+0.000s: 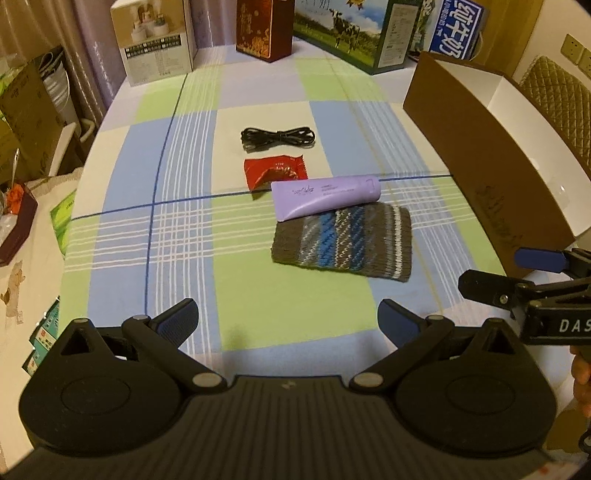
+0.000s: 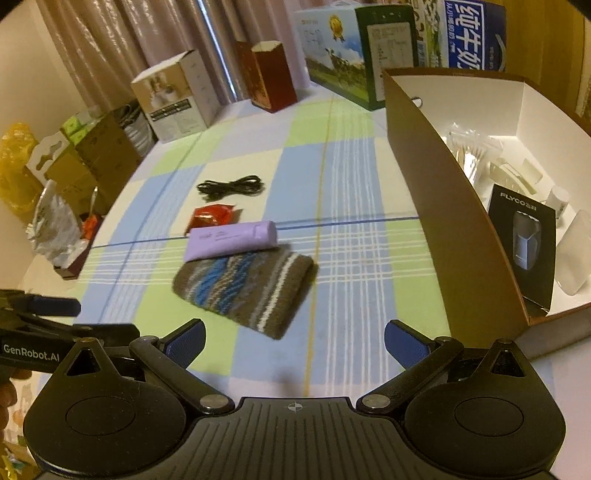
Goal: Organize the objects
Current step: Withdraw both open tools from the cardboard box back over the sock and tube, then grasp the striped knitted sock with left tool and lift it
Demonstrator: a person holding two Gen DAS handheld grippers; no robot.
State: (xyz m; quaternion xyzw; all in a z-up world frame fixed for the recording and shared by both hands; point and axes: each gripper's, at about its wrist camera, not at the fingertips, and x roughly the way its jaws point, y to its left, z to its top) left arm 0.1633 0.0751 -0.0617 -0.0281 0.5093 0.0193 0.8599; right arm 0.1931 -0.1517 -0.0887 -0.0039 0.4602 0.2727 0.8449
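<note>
One cable (image 1: 277, 138), packet (image 1: 275, 170), tube (image 1: 325, 196), knit sleeve (image 1: 343, 242).

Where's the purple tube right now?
The purple tube lies mid-table in both views, between the red packet and the striped knit piece, its lower edge seemingly overlapping the knit.

I worked in a lived-in home room, not a lab or shop. The desk (image 1: 122, 236) carried a soft checked cloth in blue, green and cream. Pleated curtains (image 2: 110, 48) hung behind it. Retail cartons stood along its far edge: milk gift boxes (image 1: 347, 33), a red box (image 1: 264, 27) and an appliance carton (image 1: 157, 40). Cardboard boxes and bags (image 2: 55, 177) crowded the left side. A quilted chair back (image 1: 557, 107) and wall sockets (image 1: 578, 53) showed at the right. An open box (image 2: 436, 155) held a shaver package (image 2: 524, 251) and toiletries.
</note>
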